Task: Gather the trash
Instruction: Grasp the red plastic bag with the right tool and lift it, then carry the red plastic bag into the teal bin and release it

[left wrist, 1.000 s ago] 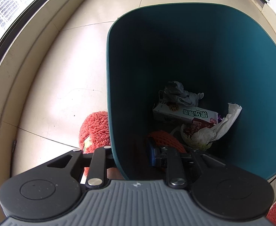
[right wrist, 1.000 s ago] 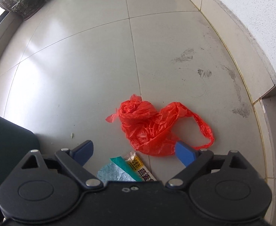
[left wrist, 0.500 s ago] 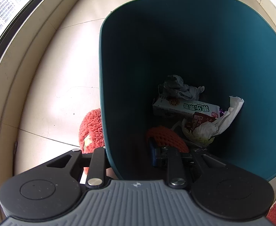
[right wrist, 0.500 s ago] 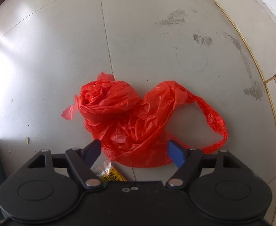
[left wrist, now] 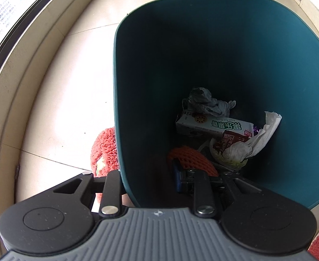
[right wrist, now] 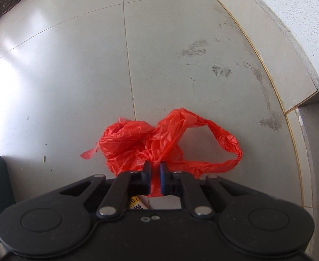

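Left view: the left gripper has not moved. Its jaws pinch the near wall of the green bin, one finger outside and one inside. In the bin lie a carton, grey paper, a tissue and an orange net.

Right view: the right gripper has just snapped its jaws together on the red bag. They now pinch a fold of it, so it looks caught and ready to lift. The bag is thin, crinkly plastic, lying on the floor right of the bin, its loop handle stretched toward the wall.
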A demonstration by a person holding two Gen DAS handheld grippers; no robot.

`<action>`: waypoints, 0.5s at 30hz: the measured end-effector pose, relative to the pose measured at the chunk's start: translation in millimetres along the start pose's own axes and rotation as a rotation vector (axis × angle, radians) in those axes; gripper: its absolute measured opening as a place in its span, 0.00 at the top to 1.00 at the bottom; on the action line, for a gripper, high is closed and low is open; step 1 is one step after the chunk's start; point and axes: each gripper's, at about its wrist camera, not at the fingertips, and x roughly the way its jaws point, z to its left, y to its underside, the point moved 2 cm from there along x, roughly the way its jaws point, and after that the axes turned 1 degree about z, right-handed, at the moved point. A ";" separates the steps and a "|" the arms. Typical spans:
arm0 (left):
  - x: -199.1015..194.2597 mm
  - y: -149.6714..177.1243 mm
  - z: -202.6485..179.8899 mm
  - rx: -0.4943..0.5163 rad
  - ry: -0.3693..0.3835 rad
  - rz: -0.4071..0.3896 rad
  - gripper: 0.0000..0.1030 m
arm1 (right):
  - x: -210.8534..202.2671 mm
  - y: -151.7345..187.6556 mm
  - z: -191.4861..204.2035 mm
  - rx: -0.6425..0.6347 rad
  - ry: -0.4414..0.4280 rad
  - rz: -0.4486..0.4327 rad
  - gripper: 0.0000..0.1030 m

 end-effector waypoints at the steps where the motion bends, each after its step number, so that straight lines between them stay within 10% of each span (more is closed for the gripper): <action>1: -0.3 -0.1 1.2 -0.002 0.000 0.000 0.74 | -10.2 -2.2 2.1 -0.012 -0.005 -0.013 0.97; 15: -10.6 1.5 4.1 -0.003 -0.008 -0.031 0.74 | -174.1 3.9 58.7 -0.196 -0.150 -0.196 0.99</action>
